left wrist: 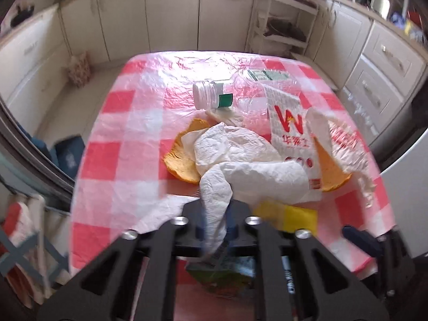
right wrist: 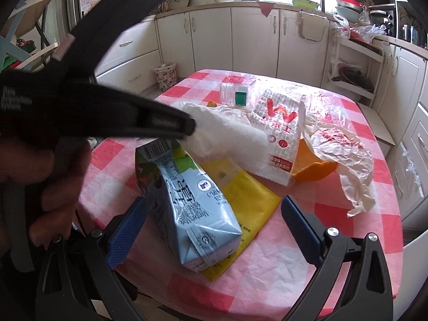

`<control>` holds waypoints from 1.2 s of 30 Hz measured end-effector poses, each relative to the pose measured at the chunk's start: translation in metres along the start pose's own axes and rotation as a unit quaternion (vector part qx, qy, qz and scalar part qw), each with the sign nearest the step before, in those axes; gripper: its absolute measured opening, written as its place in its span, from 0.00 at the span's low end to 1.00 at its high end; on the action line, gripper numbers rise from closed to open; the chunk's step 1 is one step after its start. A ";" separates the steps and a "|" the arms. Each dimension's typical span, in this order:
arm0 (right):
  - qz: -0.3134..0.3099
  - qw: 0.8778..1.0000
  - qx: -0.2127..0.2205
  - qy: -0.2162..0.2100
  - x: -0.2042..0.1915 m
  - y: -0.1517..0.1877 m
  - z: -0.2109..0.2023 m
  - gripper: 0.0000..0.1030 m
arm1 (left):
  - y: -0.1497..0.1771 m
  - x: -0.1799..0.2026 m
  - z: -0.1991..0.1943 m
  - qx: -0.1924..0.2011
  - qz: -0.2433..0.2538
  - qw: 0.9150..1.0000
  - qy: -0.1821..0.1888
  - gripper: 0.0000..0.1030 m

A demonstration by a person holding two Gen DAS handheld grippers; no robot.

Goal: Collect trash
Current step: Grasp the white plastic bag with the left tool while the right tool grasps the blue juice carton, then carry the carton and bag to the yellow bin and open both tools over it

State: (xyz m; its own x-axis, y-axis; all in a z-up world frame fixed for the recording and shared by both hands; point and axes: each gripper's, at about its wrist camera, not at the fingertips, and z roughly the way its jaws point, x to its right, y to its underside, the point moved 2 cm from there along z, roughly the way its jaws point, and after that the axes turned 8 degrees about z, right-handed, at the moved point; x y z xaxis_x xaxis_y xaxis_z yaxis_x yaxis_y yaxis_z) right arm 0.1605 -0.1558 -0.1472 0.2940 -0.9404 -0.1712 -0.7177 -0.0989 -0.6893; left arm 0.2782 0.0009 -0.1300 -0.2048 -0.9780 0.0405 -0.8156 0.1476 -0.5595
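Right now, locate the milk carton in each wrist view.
Left wrist: milk carton at bottom centre, mostly hidden behind the jaws.
Right wrist: milk carton lies lower centre, between the open jaws, on the yellow packet.
Shared landmark: white paper bag with red W.

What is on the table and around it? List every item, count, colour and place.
napkin: one, white, mid table, one end pinched in the left tool
carton: one, pale blue and green, near edge, lying on the yellow bag
yellow bag: one, flat under the carton
bottle: one, clear, white cap, green label, on its side, far part of the table
paper bag: one, white with red print, right of the napkin
peel: two pieces, orange, beside the napkin
table: one, red-white check cover
bin: one, floral, floor beyond the table
left tool: shut on the napkin
right tool: open around the carton
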 end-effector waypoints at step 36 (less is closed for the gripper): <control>0.140 0.982 0.099 -0.075 0.076 -0.029 -0.098 0.51 | 0.002 -0.032 -0.101 0.193 -0.113 0.972 0.067 0.07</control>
State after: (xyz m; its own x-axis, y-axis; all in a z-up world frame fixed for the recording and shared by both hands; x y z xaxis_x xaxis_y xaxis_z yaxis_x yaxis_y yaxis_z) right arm 0.1417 -0.2565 -0.0710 0.2034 -0.8611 -0.4660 -0.6509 0.2366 -0.7214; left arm 0.2284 0.0471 -0.0483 -0.1337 -0.9471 0.2917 -0.5892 -0.1608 -0.7919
